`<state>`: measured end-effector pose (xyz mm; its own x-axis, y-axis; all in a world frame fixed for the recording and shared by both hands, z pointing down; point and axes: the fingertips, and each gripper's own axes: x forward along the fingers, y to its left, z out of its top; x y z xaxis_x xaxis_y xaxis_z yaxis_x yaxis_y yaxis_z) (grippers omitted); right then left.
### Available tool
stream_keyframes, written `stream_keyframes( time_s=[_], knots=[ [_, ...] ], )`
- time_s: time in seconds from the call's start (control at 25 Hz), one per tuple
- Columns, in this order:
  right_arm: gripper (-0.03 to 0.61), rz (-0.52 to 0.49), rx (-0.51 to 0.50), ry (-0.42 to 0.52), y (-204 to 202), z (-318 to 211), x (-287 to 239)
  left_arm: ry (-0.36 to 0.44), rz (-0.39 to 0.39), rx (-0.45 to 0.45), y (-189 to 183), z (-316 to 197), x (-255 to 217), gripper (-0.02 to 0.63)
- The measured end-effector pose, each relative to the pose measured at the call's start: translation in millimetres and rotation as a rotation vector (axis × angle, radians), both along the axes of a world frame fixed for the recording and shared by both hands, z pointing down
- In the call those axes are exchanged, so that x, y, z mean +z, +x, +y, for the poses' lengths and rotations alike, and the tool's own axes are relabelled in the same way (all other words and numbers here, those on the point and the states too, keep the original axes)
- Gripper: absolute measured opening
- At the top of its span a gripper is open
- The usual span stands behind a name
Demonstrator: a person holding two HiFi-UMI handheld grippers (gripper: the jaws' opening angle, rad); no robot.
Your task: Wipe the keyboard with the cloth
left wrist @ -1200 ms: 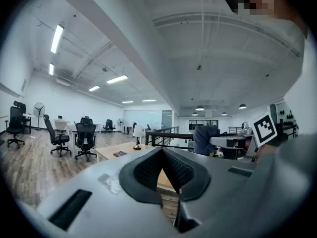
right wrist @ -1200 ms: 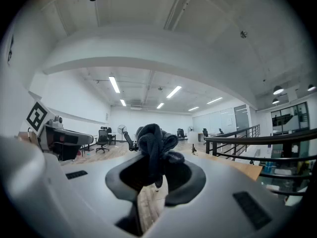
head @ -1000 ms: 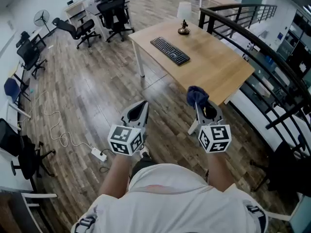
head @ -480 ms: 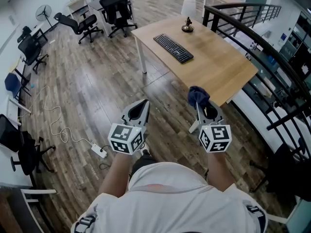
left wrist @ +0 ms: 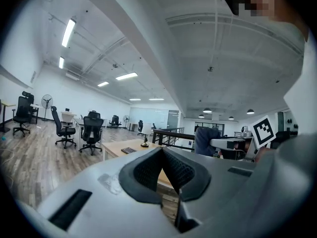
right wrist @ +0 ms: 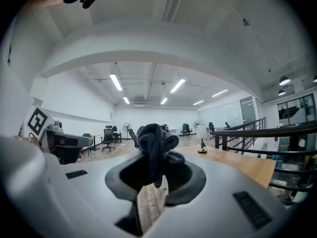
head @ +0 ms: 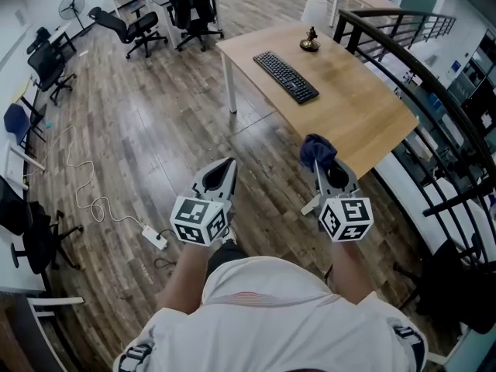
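Wooden floor (head: 155, 146) is stretching ahead of me to a table (head: 364, 118), where the keyboard (head: 286, 77) is lying, well apart from both grippers. I'm carrying the left gripper (head: 229, 166) pressed together on nothing; the right gripper (head: 320, 169) is pinching the dark cloth (head: 316, 149) — it's bunching above the tips.

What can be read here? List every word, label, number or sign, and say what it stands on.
No readable text in any view.
Cubes on the left gripper and right gripper: black-and-white square patterns only, no letters or numbers.
Keyboard: key legends too small to read.
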<state>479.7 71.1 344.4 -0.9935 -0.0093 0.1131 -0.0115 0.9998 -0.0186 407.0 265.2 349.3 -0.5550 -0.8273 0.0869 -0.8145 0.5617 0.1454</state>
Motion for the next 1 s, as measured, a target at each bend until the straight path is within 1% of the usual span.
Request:
stream_keyframes(
  time_s=[0.24,0.4,0.6,0.8,1.0],
  knots=[
    [0.124,0.028,0.004,0.023,-67,15,-2,0.024,0.008,0.002,-67,16,-1,0.014],
    [0.124,0.039,0.023,0.029,-112,25,-8,0.02,0.002,0.03,-115,24,-7,0.014],
    [0.124,0.066,0.05,0.013,-165,44,0,0.004,-0.012,0.07,-168,40,-8,0.014],
    [0.124,0.124,0.074,-0.009,-199,60,23,-0.013,0.019,0.072,-212,60,8,0.014],
    [0.124,0.183,0.088,-0.018,-228,53,44,-0.017,0.05,0.085,-244,57,24,0.014]
  ],
)
